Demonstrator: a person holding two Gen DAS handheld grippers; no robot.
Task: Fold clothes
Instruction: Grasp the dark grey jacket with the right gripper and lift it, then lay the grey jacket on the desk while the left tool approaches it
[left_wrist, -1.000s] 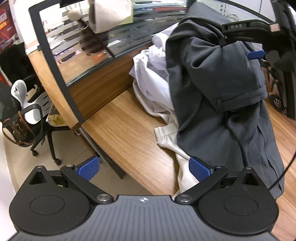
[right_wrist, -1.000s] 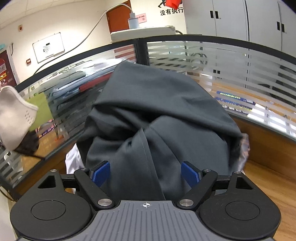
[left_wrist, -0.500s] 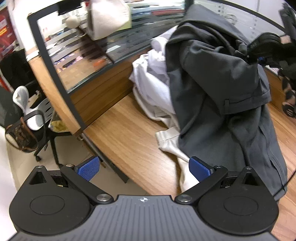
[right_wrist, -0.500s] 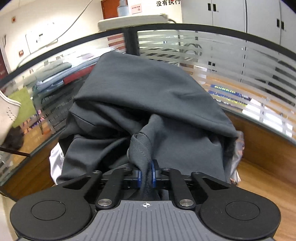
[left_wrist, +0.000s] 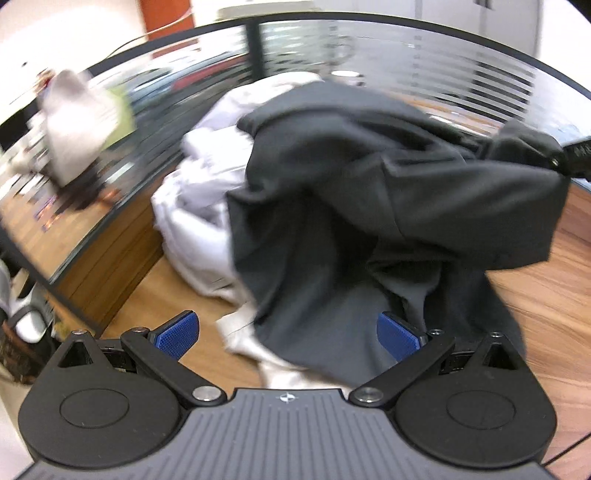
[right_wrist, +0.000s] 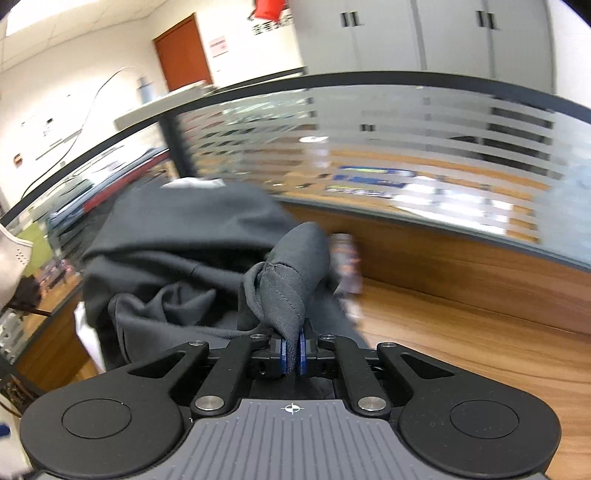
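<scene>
A dark grey garment (left_wrist: 351, 206) lies heaped over a pile of white clothes (left_wrist: 199, 206) on the wooden desk (left_wrist: 546, 306). My left gripper (left_wrist: 288, 334) is open, its blue pads on either side of the garment's lower edge and a cream cloth (left_wrist: 255, 347). My right gripper (right_wrist: 293, 352) is shut on a bunched fold of the dark grey garment (right_wrist: 284, 291) and holds it lifted to the right. Part of the right gripper shows at the right edge of the left wrist view (left_wrist: 576, 158).
A curved glass partition (right_wrist: 406, 147) with a wooden base runs behind the desk (right_wrist: 480, 350). A pale bag (left_wrist: 74, 125) hangs at the left of the partition. An office chair (left_wrist: 22, 314) stands on the floor beyond the desk's left edge.
My right gripper, shut on the grey fold, has pulled it right and away from the pile, stretching the garment out. My left gripper has swung toward the garment's lower edge.
</scene>
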